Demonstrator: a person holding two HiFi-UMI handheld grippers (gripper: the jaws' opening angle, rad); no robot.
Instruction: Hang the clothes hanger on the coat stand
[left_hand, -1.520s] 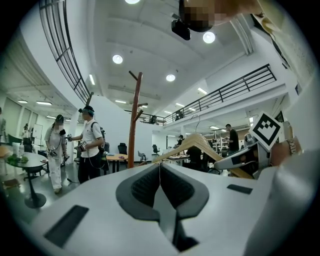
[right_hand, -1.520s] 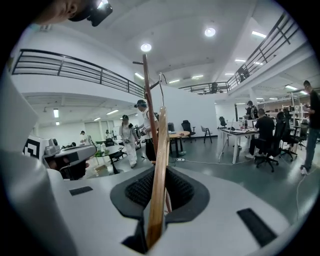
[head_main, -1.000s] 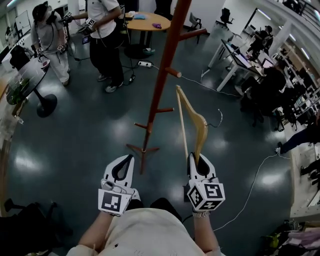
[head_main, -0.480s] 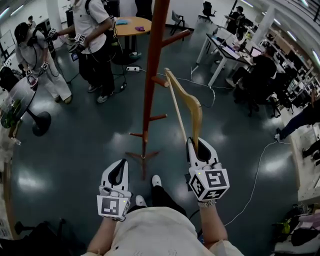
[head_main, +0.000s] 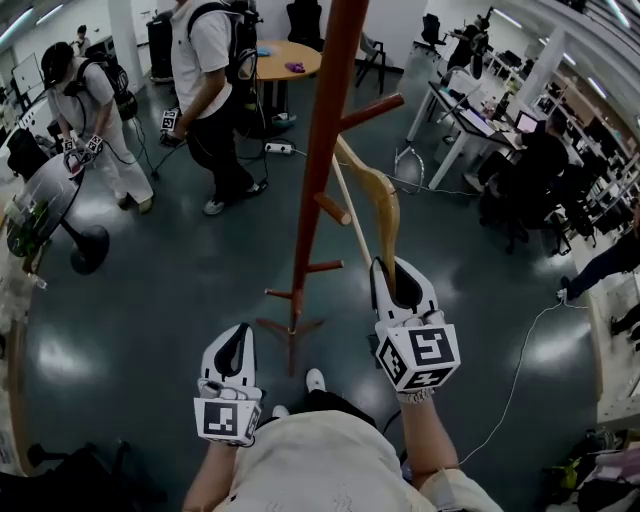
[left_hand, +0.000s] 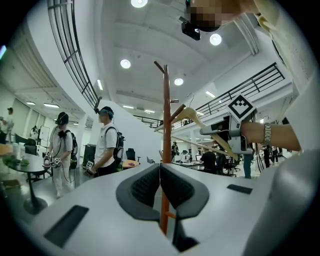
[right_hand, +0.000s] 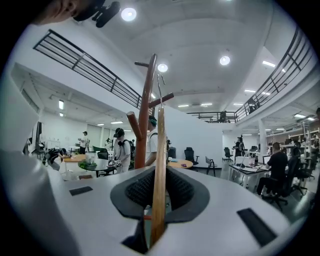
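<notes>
From the head view, the right tool (head_main: 393, 272) pinched one end of the wooden clothes hanger (head_main: 382, 205). The hanger was raised just beside the coat stand (head_main: 322, 170) and, as far as I could judge, not yet hooked on. An upper peg (head_main: 372, 110) jutted close above it. The left tool (head_main: 238, 345) hung low, well apart. In the left gripper view its jaws sat pressed together, empty. In the right gripper view the wire hook (right_hand: 160, 82) rose near the pole, with open air beyond.

We see the white right gripper (head_main: 395, 275) clamped on the lower end of a light wooden clothes hanger (head_main: 380, 200), which rises just beside the tall red-brown wooden coat stand (head_main: 318, 170). The white left gripper (head_main: 238, 345) hangs lower, apart from both, with nothing in it.
</notes>
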